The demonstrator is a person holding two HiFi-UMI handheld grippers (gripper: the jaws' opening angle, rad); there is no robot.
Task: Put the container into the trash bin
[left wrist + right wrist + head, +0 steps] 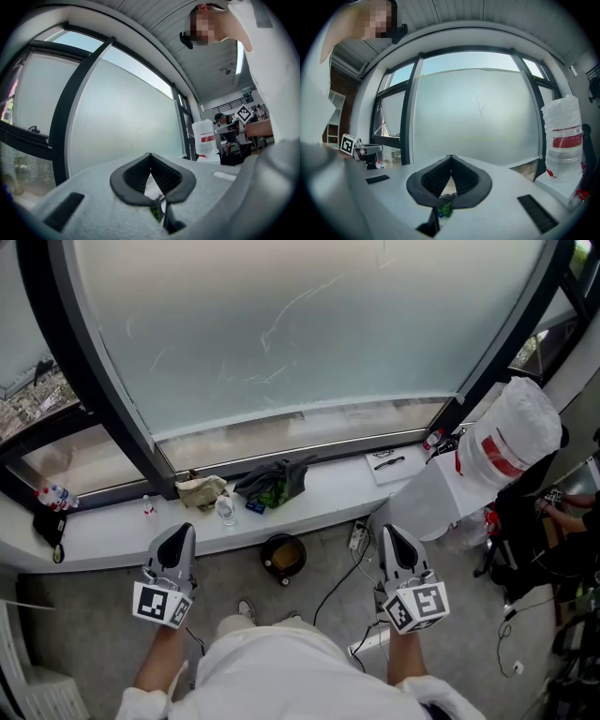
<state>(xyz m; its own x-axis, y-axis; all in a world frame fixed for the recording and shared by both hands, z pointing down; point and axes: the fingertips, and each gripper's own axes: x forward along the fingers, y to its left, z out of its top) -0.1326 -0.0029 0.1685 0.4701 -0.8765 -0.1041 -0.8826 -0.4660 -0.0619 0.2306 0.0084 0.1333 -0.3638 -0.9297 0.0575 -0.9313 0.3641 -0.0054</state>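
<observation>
My left gripper (pixel 178 533) and right gripper (pixel 392 533) are held side by side over the grey floor, both pointing at the white window ledge (pixel 328 493). Each is shut with nothing between its jaws, as the left gripper view (pixel 150 157) and the right gripper view (pixel 451 159) show. A round black tub (pixel 284 557) with a brown inside stands on the floor between them, under the ledge. A tall white plastic-wrapped container (pixel 497 451) with a red band stands at the right; it also shows in both gripper views (pixel 205 137) (pixel 565 136).
On the ledge lie a beige cloth (pixel 200 491), a dark cloth with something green (pixel 275 481), a small clear bottle (pixel 225 509), a paper with a pen (pixel 389 463) and a black pouch (pixel 49 526). Cables (pixel 342 573) run across the floor. Frosted window glass (pixel 300 324) rises behind.
</observation>
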